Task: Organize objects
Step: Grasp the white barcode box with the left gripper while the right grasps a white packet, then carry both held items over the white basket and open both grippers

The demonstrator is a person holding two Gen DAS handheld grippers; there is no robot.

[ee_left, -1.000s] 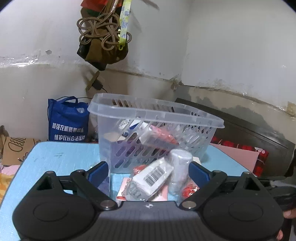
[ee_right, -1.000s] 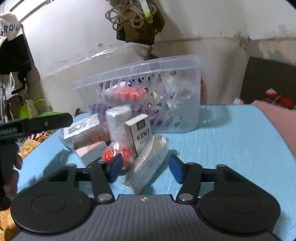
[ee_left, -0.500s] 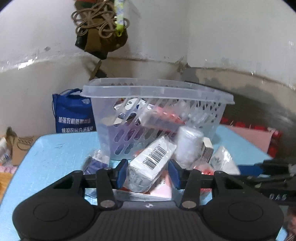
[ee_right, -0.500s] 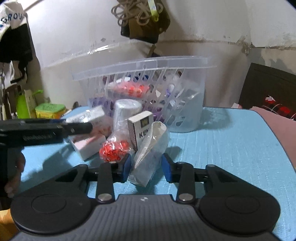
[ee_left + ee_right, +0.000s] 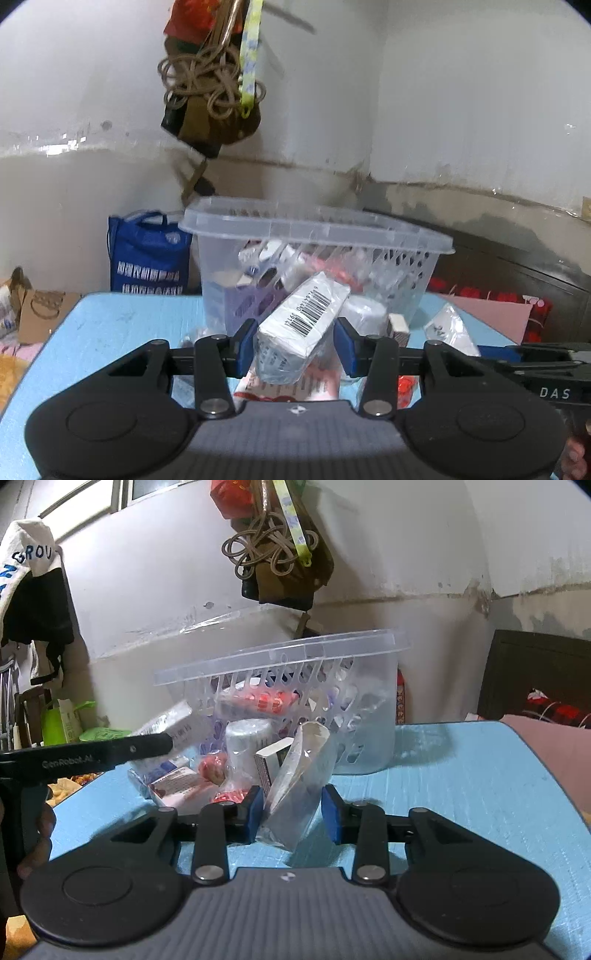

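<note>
The clear slotted plastic basket is stood on the pale blue table, well filled with small packets, and a heap of loose items is pressed against its front wall. The basket is judged stiff and light, best left where it is.

The white barcoded box in clear wrap is held tilted between the blue pads of the left gripper, whose jaws are closed to the box's width. It is judged light and rigid, though the film is probably slippery; a grip across its flat sides near the middle seems soundest.

The crinkled clear plastic pouch is pinched low down by the right gripper, jaws narrowed onto it. It is judged soft, nearly weightless and apt to fold, so a hold on its fuller lower part is favoured.
</note>
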